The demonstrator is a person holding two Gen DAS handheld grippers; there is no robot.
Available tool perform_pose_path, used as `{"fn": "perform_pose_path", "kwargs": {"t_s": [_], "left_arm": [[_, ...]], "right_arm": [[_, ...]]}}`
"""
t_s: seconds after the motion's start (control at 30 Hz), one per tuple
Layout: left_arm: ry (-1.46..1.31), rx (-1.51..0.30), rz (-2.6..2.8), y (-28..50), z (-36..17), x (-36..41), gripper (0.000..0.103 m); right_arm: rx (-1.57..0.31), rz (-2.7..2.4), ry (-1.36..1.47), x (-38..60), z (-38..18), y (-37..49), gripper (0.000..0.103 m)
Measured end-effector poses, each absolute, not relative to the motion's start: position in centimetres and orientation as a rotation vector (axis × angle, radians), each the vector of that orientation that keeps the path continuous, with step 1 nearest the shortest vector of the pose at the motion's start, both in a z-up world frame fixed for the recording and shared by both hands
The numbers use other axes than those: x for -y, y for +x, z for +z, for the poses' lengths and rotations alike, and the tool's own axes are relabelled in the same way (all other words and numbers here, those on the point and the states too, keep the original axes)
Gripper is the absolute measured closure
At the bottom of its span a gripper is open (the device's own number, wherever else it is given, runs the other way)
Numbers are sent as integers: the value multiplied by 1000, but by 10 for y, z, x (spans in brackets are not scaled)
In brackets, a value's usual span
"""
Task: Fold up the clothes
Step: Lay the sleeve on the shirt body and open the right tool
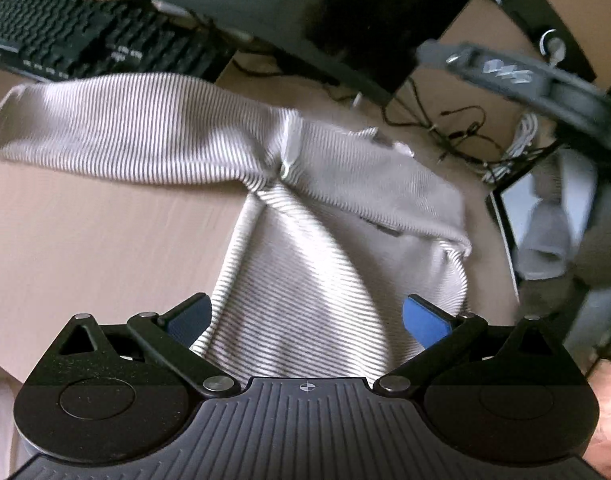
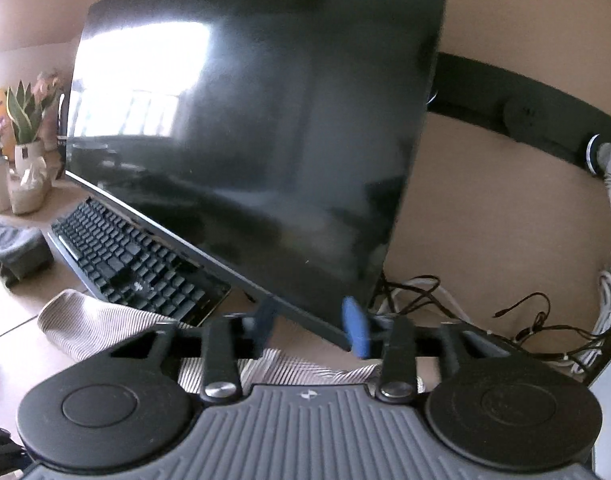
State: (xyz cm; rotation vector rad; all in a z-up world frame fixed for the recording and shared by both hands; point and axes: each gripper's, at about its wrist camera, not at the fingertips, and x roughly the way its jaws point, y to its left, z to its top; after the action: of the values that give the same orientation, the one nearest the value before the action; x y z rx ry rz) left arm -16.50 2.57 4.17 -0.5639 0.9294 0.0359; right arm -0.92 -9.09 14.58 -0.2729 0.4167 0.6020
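Striped sweater (image 1: 305,240), grey and white in fine bands, lying on the pale wooden counter (image 1: 85,240); one sleeve (image 1: 117,136) stretched out flat toward the left of the left wrist view, its cuff near a black keyboard (image 1: 85,40); the opposite side folded in over the body. Left tongs (image 1: 305,320) held low over the body of the sweater, the two blue pads (image 1: 423,324) standing wide apart with striped cloth lying between them; the pads press on nothing. Right tongs (image 2: 311,330) partly spread, the blue fingers (image 2: 355,328) blurred; nothing gripped between them, the sweater's fabric (image 2: 289,368) lying below and just behind the fingertips. Behind the sweater: a large dark monitor (image 2: 257,120), its lower edge slanting over the keyboard; black cables (image 1: 457,128) and a bundle of white cable (image 1: 517,140) scattered on the counter to the right; a white plug (image 2: 607,160) seated in a dark wall strip. Far left of the right wrist view: potted plants (image 2: 23,120) in pale vases and a dark folded cloth (image 2: 17,256) on the counter. In the left wrist view the right tongs' body appears as a blurred dark bar at upper right.
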Motion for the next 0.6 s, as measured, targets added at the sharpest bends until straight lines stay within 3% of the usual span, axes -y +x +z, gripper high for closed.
{"fn": "perform_pose_path", "kwargs": {"t_s": [0.23, 0.47, 0.6], "left_arm": [[-527, -964, -14, -137, 23, -19, 0], [-351, -989, -85, -101, 2, 0, 0], [-290, -1026, -119, -84, -3, 23, 0]], "right_arm": [[-550, 424, -187, 160, 123, 12, 57], [-860, 363, -116, 204, 25, -16, 58], [-809, 351, -186, 211, 19, -32, 61]]}}
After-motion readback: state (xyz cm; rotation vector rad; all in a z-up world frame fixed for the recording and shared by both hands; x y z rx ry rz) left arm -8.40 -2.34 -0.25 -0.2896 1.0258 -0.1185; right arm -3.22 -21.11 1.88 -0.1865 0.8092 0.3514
